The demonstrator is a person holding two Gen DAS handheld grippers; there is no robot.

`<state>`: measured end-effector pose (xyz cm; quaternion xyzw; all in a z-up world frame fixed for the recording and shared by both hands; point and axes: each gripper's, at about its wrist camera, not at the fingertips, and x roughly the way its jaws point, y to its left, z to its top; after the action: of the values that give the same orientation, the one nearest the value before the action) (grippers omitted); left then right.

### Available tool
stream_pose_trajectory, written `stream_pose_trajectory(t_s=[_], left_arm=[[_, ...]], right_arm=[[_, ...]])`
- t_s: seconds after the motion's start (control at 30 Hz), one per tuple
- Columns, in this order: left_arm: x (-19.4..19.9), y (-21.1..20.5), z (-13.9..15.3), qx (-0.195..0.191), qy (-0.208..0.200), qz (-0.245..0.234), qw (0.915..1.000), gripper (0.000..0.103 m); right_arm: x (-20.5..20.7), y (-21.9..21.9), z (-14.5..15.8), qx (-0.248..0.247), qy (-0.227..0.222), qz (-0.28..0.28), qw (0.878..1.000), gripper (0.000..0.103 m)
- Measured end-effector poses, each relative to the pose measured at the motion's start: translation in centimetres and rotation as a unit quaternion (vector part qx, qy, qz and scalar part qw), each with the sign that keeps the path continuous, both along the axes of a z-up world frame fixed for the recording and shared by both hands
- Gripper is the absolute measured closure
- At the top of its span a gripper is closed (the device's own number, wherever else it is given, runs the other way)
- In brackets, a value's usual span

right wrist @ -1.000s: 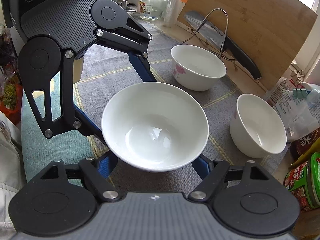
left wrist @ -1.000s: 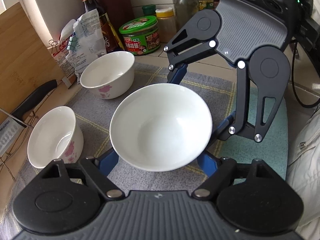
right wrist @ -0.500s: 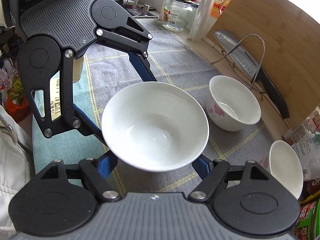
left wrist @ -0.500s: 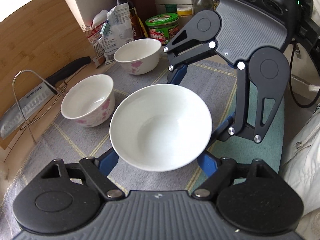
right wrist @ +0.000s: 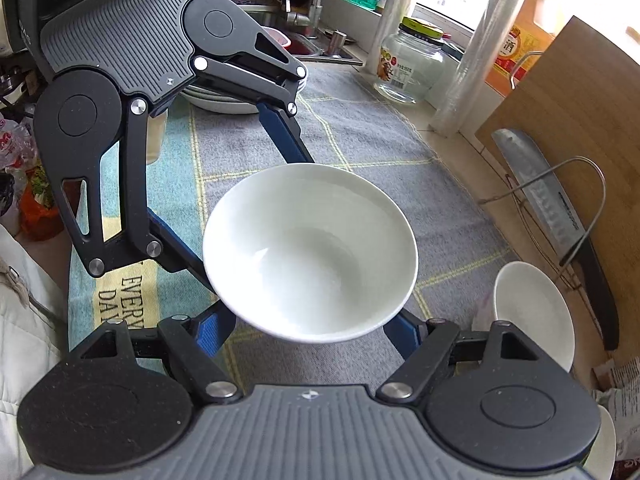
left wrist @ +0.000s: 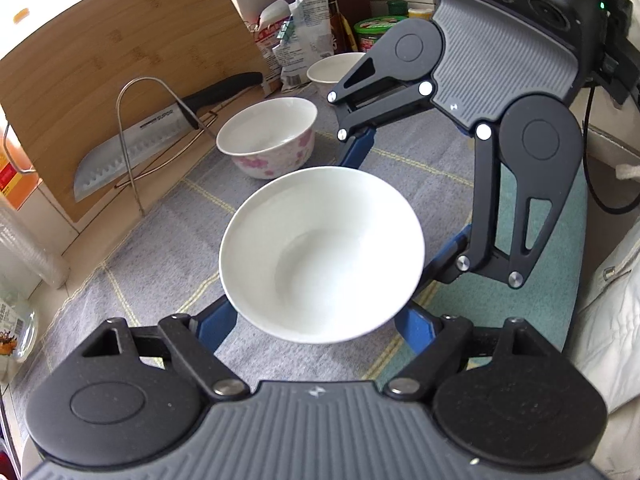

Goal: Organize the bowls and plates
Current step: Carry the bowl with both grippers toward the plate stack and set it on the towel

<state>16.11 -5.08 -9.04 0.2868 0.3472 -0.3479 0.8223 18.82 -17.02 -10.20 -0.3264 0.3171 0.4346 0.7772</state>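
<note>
A home kitchen. A chopping board (left wrist: 120, 76) and knife (left wrist: 132, 148) stand left of the tongs. Sauce bottles (left wrist: 320, 4) crowd beyond them.

Plain white bowl (left wrist: 320, 252): glossy glazed ceramic. Table mat (left wrist: 168, 240): grey woven cloth, rough nap. Cutting board (left wrist: 120, 64): matt bamboo-look wood. Knife (left wrist: 120, 156) blade: brushed metal. Jar (right wrist: 412, 68): clear glass. Gripper housings: matt ribbed plastic.

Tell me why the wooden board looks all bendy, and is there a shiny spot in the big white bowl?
Left wrist view: the fisheye lens curves the wooden board near the edge; the white bowl shows only soft shading. Right wrist view: a small bright glare sits inside the bowl, and the window corner is washed out white.
</note>
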Motion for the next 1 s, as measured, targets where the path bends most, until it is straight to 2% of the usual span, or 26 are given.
stream_pose_trajectory(t_s=[0.53,1.0], left_arm=[[0.0,6.3,-0.6,0.012,0.010,0.059,0.9982,0.018],[0.4,7.9,-0.9,0.005,0.025,0.066,0.9975,0.018]], right_arm=[[1.8,7.2,-1.5,-0.010,0.010,0.049,0.999,0.019],[2.6,8.7,-2.2,-0.017,0.023,0.053,0.998,0.019]])
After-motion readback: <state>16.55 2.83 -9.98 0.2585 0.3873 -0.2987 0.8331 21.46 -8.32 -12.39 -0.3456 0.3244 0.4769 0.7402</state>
